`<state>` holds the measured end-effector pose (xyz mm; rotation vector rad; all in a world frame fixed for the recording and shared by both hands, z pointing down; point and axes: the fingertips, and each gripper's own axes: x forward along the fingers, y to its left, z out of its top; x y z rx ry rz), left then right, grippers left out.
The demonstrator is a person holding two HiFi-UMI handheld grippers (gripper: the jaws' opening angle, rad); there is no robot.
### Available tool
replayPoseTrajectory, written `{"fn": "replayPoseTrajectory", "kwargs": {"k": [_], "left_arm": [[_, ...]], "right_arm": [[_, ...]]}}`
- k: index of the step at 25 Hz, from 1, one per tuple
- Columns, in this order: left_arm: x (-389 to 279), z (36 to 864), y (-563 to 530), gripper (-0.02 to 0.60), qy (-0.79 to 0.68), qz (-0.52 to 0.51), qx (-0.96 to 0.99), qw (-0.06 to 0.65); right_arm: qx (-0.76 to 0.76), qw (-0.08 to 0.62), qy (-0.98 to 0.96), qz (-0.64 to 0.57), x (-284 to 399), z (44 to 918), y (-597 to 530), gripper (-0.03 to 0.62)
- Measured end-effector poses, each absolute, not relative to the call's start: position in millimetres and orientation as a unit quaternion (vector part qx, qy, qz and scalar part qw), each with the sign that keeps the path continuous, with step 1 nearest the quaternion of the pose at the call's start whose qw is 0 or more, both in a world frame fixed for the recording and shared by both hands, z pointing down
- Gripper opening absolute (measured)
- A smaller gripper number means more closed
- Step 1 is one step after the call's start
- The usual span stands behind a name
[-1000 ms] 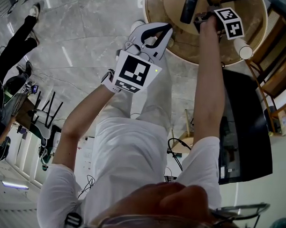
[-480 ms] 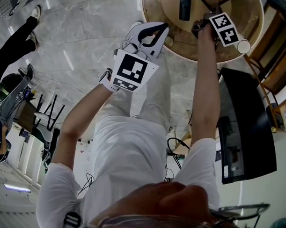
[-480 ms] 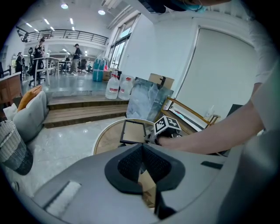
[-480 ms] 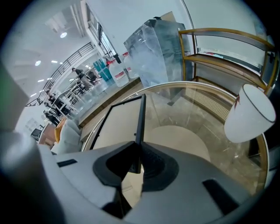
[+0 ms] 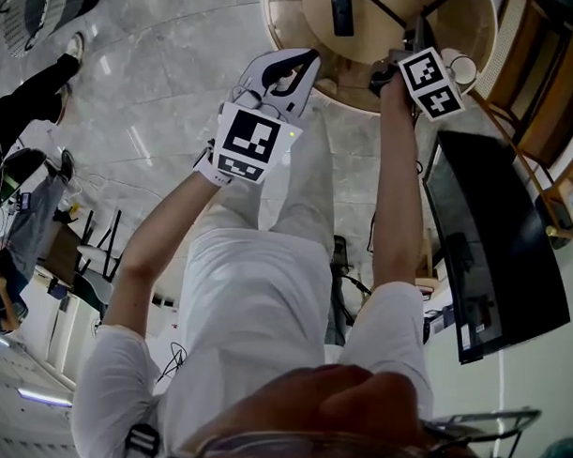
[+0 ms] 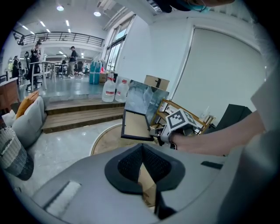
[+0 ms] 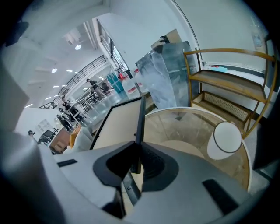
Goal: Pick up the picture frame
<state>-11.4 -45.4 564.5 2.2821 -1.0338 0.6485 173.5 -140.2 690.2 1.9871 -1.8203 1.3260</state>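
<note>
The picture frame, thin black border with a beige back, hangs in the air above the round table. My right gripper is shut on the frame's lower edge; the frame runs up and away from the jaws, seen nearly edge-on. In the head view the right gripper is over the table's near rim. My left gripper hovers to the left of it, shut and holding nothing, short of the table. From the left gripper view its closed jaws point toward the frame.
A white cup stands on the glass tabletop near its right edge. A dark oblong object lies on the table. A wooden shelf rack stands behind, and a large black screen leans at the right. People stand in the distance.
My right gripper has come up toward the camera with the frame in it and rolled somewhat. The left gripper has risen a little, still shut.
</note>
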Motion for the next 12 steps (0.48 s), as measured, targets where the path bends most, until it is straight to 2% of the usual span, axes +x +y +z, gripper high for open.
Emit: {"fn": "replayPoseTrajectory", "kwargs": {"k": [12], "left_arm": [[-2.1, 435.3, -34.8, -0.005, -0.399, 0.199, 0.862, 0.242]], "right_arm": [[0.663, 0.017, -0.671, 0.332, 205.1, 486.9, -90.3, 0.037]]}}
